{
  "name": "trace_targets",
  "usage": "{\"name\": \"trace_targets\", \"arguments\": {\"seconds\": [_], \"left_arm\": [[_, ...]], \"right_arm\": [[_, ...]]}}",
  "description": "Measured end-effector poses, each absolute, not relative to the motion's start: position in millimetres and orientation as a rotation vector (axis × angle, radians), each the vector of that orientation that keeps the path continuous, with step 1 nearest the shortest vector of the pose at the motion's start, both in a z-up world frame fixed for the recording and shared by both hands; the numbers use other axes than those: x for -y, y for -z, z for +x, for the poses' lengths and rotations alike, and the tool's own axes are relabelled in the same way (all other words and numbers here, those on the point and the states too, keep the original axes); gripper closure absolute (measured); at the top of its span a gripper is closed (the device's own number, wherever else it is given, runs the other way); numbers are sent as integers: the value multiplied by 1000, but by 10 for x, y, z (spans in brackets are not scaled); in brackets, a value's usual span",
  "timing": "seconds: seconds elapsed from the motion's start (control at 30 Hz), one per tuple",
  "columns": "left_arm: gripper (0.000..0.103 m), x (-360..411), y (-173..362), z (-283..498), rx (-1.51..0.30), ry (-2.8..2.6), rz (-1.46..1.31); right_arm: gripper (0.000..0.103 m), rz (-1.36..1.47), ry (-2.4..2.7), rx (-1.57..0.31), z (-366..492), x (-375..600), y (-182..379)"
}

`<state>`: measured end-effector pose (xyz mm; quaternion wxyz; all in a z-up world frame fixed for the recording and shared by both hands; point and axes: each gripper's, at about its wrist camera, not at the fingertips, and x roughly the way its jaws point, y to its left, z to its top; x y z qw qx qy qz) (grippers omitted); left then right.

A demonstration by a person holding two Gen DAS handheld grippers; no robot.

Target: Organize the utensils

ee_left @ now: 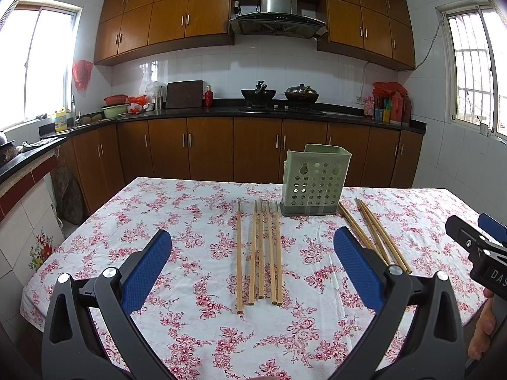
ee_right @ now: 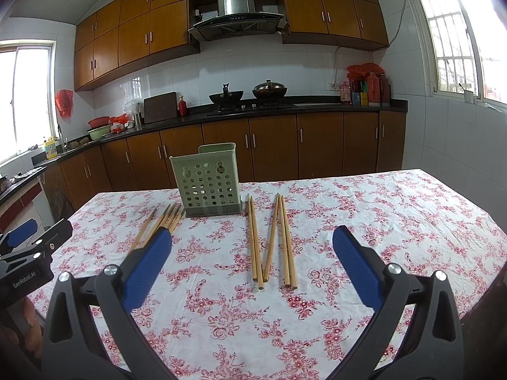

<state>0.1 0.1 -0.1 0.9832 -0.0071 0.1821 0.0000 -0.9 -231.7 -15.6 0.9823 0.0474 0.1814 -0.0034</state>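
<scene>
The left gripper, black-framed with blue textured pads, is spread wide and holds nothing, hovering low over a table draped in a white cloth printed with pink-red flowers. Directly between its fingers lie five slim, pale wooden chopsticks, roughly parallel and running away from the camera, four close together and one slightly apart on the left. The right gripper, of the same build, is likewise wide open and empty, and between its fingers lie another five wooden chopsticks, two as a tight pair on the left, one slanted across the middle, two more on the right. Beyond both groups, between them at the far side of the table, stands a pale green plastic utensil holder, box-shaped, upright on a grey base, its front wall pierced with rows of round holes; nothing shows above its rim. The inner chopstick tips of each group lie just beside the holder's base. A person's fingers show at the edge of the left view, under the other gripper. Behind the table runs a kitchen of brown wooden cabinets, a dark glossy countertop, white wall tiles and a steel range hood above two dark woks.
</scene>
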Motion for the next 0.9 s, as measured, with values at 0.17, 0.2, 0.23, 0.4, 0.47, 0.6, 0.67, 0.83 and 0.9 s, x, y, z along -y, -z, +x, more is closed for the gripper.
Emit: {"name": "trace_targets", "arguments": {"seconds": [0.17, 0.2, 0.23, 0.4, 0.47, 0.6, 0.67, 0.83, 0.9], "left_arm": [[2, -1, 2, 1, -367, 0, -14], [2, -1, 2, 1, -367, 0, -14], [2, -1, 2, -1, -367, 0, -14], [2, -1, 2, 0, -367, 0, -14], [2, 0, 1, 0, -368, 0, -14], [2, 4, -1, -8, -368, 0, -14], [2, 5, -2, -13, -368, 0, -14], [2, 9, -5, -24, -369, -1, -14], [2, 12, -6, -25, -369, -1, -14]], "right_arm": [[4, 96, 7, -366, -7, 2318, 157], [4, 96, 7, -366, -6, 2319, 157], [4, 96, 7, -366, -6, 2319, 157], [4, 97, 7, -366, -3, 2322, 158], [4, 97, 7, -366, -3, 2324, 159], [4, 97, 7, -366, -1, 2331, 162], [4, 98, 7, -366, -1, 2334, 163], [4, 98, 7, -367, 0, 2343, 172], [4, 98, 7, -368, -1, 2347, 178]]}}
